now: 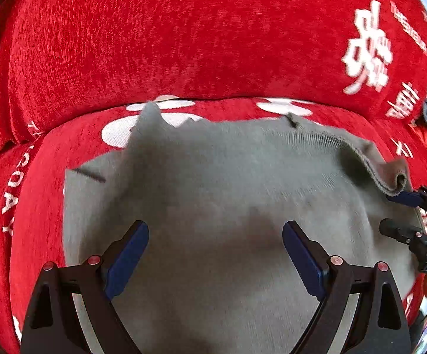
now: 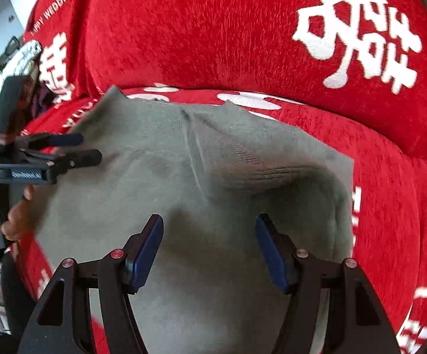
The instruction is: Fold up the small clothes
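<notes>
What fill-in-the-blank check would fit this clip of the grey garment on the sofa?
1. The garment is ____ in colour.
2. It lies on a sofa cover coloured ____.
3. The left tongs have their jaws ____.
4. The English words printed on the cover in the right wrist view read HAPPY ____.

Missing words: grey; red; open; WEDDING

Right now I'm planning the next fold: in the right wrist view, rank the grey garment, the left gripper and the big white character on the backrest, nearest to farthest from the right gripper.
1. Grey garment: directly under the open right gripper.
2. Left gripper: far left, over the garment's left edge.
3. White character: upper right, on the red backrest behind.
</notes>
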